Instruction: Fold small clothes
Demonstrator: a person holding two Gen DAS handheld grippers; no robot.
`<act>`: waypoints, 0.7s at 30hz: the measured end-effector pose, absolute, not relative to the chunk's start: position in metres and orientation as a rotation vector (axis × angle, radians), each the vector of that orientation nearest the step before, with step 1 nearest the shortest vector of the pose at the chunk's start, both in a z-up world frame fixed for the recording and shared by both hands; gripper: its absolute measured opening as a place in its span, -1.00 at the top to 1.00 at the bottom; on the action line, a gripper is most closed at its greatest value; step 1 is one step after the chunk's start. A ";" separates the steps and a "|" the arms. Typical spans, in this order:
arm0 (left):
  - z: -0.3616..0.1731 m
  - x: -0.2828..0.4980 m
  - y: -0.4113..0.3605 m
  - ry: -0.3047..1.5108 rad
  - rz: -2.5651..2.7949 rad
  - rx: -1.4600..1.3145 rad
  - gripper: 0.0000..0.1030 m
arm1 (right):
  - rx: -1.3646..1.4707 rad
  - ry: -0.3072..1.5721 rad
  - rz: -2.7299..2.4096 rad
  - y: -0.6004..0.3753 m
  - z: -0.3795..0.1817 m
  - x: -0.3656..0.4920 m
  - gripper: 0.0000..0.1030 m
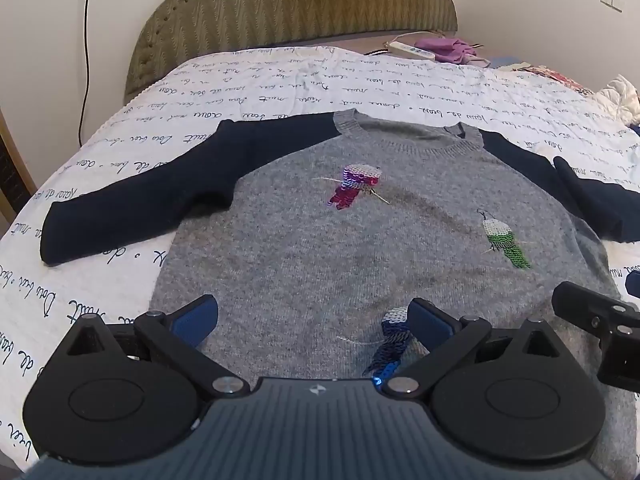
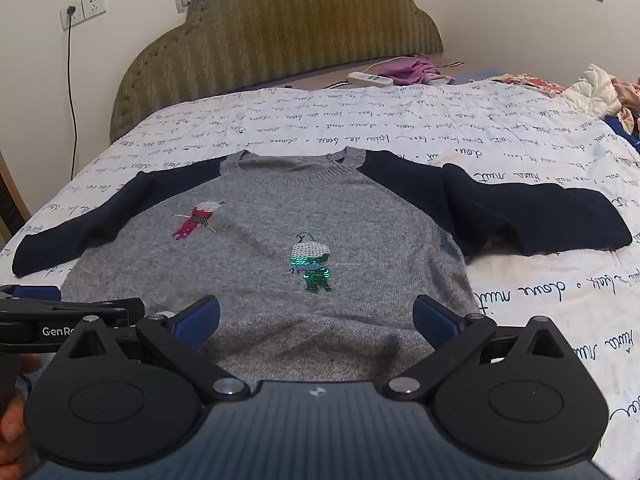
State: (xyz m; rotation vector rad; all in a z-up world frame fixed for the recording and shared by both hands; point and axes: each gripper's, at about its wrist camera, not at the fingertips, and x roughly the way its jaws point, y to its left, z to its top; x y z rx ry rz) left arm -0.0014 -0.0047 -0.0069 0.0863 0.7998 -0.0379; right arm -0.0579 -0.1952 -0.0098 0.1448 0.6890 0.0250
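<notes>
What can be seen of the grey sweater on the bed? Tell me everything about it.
The sweater is small, a grey knit body with dark navy sleeves and a ribbed round collar. Three sequin birds decorate the front: pink, green and white, and blue near the hem. It lies flat and unfolded, front up, collar toward the headboard, both sleeves spread out sideways, on the white script-printed bedspread. Both tongs hang open above its lower part, gripping nothing.

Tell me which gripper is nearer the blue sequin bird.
Left. The left gripper hangs open over the sweater's lower front with the blue sequin bird beside its right finger. The right gripper is open farther right, and its view misses that bird.
</notes>
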 end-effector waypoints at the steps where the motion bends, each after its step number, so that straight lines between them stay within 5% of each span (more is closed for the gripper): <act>1: -0.006 -0.001 -0.005 0.801 -0.040 0.087 -0.99 | 0.146 0.688 0.025 -0.195 -0.010 -0.058 -1.00; 21: -0.008 -0.002 -0.010 0.801 -0.058 0.101 -0.99 | 0.138 0.675 0.031 -0.197 -0.012 -0.059 -1.00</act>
